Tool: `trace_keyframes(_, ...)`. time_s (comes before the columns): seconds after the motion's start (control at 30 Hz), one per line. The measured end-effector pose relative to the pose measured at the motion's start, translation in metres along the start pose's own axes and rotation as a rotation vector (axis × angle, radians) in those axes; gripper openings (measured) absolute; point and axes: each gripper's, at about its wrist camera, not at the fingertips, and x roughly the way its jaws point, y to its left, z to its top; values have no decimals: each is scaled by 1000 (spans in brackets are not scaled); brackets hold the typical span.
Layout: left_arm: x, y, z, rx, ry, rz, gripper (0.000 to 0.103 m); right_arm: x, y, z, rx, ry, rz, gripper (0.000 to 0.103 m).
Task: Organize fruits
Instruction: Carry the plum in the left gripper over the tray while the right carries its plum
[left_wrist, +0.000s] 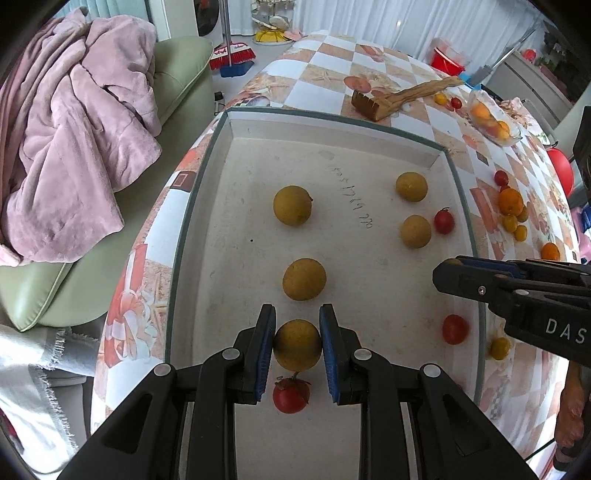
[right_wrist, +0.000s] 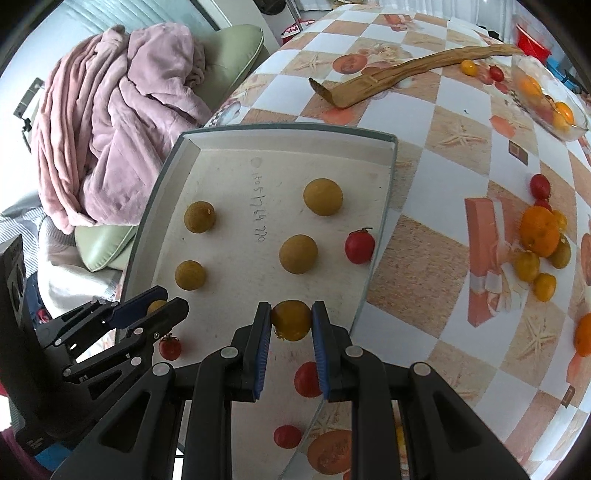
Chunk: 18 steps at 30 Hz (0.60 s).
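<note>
The left gripper (left_wrist: 297, 345) is clamped on a brown-yellow round fruit (left_wrist: 297, 345) over the near end of the white tray (left_wrist: 221, 206), directly above a red tomato (left_wrist: 291, 395). The right gripper (right_wrist: 291, 321) is clamped on a yellow tomato (right_wrist: 291, 320) above the tray's near right edge. Four more brown-yellow fruits (right_wrist: 322, 196) and a second red tomato (right_wrist: 359, 246) lie on the tray floor. To the right, on the checked tablecloth (right_wrist: 436, 162), an orange (right_wrist: 539, 230) touches several small yellow tomatoes (right_wrist: 526, 265).

White letters "DAS" on the right claw (left_wrist: 448, 275) body — handwritten tray (left_wrist: 207, 177) scrawl illegible.
</note>
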Motion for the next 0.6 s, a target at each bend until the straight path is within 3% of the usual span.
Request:
trace_keyframes(0.47,15,-9,-1,68,28,50,26,21,9,2,-48,30,-37,26)
trace_keyframes(0.6,14,-9,0,74,31,45,26,14,7,4,-26,13,-2,41)
